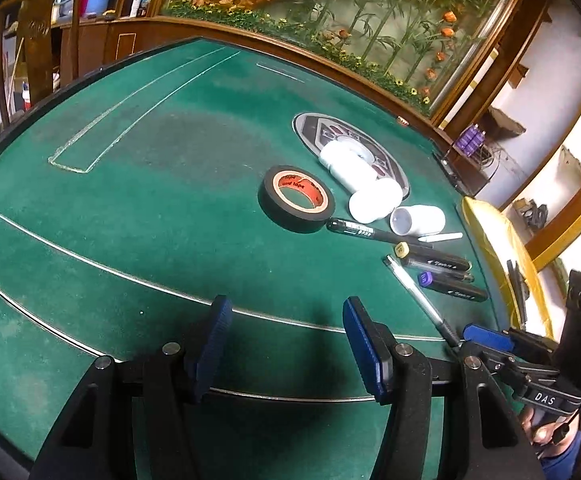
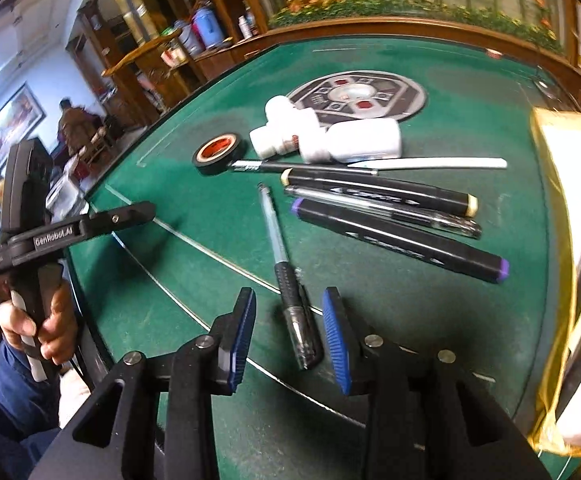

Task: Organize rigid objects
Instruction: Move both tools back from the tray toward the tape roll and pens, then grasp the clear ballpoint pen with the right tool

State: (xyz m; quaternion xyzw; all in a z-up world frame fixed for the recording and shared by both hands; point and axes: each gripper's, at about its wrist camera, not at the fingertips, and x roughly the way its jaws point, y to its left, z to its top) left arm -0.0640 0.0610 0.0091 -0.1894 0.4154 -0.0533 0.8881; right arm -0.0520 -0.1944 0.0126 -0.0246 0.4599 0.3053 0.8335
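Left wrist view. Fingers (image 1: 210,344) of the left gripper (image 1: 286,320): wide apart, holding nothing, over bare green felt surface (image 1: 130,240). Well off to one side of the things to tidy: black tape roll with an orange middle (image 1: 290,220), white plastic bottles (image 1: 374,200), black marker pens (image 1: 438,263). Right gripper (image 1: 486,338) close by, so could get bumped by a swing that way.

Right wrist view. Fingers (image 2: 336,332) of the right gripper (image 2: 288,308): a little apart, one on each side of the see-through pen with a black rubber grip (image 2: 280,240), not squeezing it yet. Pen flat on the surface, just apart from the other pens. Ways to go wrong:
- Closing too high and missing the thin pen.
- Pinching only the very end, so the pen tips or swings.
- Nudging it so it rolls into the black marker with purple ends (image 2: 398,236).

Safer to go low and squeeze on the rubber part.
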